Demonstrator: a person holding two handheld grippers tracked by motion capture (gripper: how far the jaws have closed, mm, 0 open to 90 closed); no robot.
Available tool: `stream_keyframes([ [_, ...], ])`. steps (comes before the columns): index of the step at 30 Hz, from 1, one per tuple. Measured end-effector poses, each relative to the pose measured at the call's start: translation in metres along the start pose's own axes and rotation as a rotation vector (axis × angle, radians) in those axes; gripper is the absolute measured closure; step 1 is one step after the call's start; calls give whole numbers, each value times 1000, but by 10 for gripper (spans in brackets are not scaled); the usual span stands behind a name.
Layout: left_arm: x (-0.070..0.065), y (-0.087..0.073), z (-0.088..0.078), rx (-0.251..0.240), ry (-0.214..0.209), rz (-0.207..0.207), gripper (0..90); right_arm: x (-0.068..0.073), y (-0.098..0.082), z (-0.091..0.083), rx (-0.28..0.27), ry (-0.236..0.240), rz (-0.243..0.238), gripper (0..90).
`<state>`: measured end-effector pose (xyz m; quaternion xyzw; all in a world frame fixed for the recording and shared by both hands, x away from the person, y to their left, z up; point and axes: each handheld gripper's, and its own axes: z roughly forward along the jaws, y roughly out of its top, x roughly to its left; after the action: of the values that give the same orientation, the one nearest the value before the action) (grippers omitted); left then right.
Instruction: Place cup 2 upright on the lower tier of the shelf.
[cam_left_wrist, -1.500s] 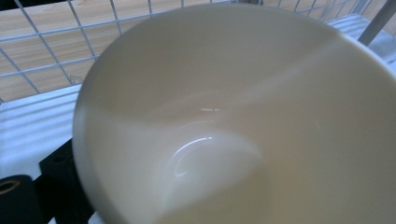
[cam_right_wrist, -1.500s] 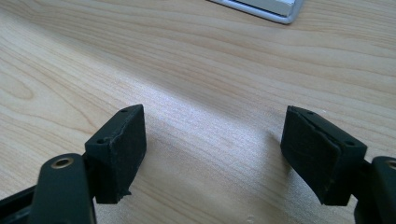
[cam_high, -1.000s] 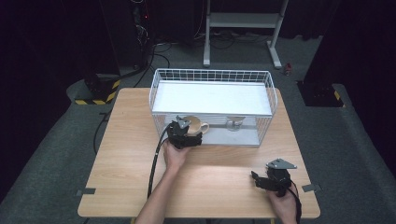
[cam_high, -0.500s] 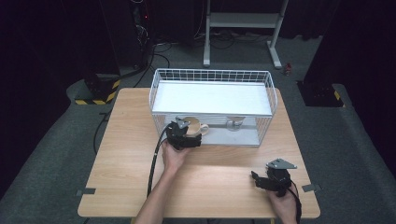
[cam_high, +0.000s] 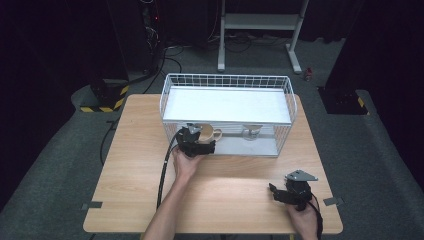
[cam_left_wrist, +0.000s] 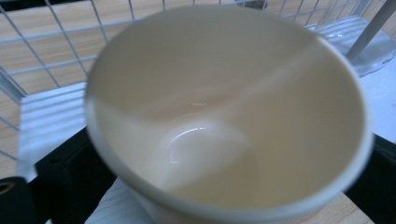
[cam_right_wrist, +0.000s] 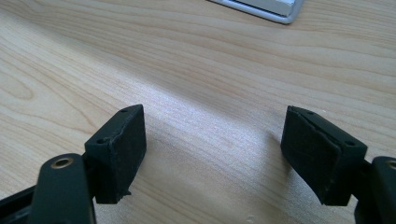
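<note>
A cream mug (cam_high: 207, 132) sits between the jaws of my left gripper (cam_high: 202, 139) at the front opening of the white wire rack (cam_high: 225, 80), on its lower level. In the left gripper view the mug's (cam_left_wrist: 224, 116) open mouth faces the camera, blurred and close, and a black pad (cam_left_wrist: 65, 172) lies against its left side. The jaws have just been opening slightly with the mug still between them. My right gripper (cam_high: 274, 192) rests low over the table's near right part. Its jaws (cam_right_wrist: 215, 149) stand open with only bare wood between them.
The rack has a white shelf on top and a clear stemmed glass (cam_high: 252, 131) standing on the lower level to the right of the mug. The wooden table (cam_high: 135, 155) has free room left of the rack and along the front. Cables trail off the table's left side.
</note>
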<state>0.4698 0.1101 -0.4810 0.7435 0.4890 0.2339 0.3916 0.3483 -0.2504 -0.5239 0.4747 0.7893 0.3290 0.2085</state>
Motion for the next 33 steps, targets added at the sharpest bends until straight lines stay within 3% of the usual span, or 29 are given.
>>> stream_keyframes([
  [4,0,-1,-5,4,16,12,24,0,0,0,0,0,0,224],
  [5,-1,-3,-6,7,36,-1,29,0,0,0,0,0,0,224],
  [6,-2,-5,-6,7,25,-31,36,0,0,0,0,0,0,224],
  [9,-1,-11,-7,23,36,-11,68,0,0,0,0,0,0,225],
  [13,-2,-17,-8,33,27,-27,100,0,0,0,0,0,0,224],
  [17,-4,-18,-7,45,47,-5,119,0,0,0,0,0,0,224],
  [28,-4,-19,-4,66,76,5,172,0,0,0,0,0,0,224],
  [33,-2,-19,-1,66,73,-16,218,0,0,0,0,0,-1,224],
])
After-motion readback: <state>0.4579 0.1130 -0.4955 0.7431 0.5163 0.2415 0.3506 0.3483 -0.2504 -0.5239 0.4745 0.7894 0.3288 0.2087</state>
